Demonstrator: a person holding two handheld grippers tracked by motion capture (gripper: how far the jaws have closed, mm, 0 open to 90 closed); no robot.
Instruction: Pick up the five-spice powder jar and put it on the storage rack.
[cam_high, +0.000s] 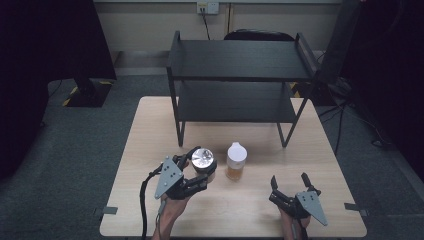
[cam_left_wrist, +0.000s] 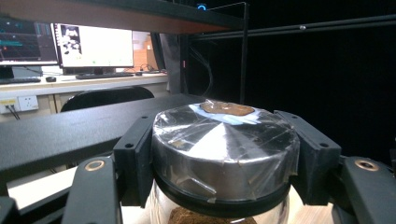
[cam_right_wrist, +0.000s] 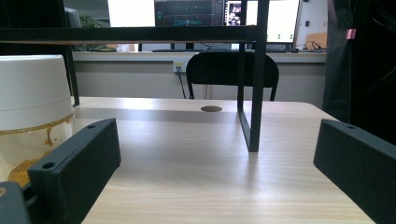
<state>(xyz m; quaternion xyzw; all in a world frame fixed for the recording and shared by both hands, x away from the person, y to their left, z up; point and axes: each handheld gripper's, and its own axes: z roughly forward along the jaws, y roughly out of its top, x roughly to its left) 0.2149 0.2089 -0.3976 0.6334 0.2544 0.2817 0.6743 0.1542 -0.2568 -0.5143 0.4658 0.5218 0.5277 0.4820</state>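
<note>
I count two jars on the surface (cam_high: 150, 150): one silver-lidded jar (cam_high: 204, 161), one white-capped jar (cam_high: 236, 161). One black two-tier shelf rack (cam_high: 240, 75). Two hand-held grippers: left hand-held gripper (cam_high: 196, 165), right hand-held gripper (cam_high: 290, 181). One chair (cam_right_wrist: 232, 70) behind.

Dim room with dark corners, soft overhead light on the tabletop (cam_high: 235, 210), glare on the foil lid (cam_left_wrist: 224, 140), glowing monitors (cam_left_wrist: 93, 46), near tool jaws slightly blurred
</note>
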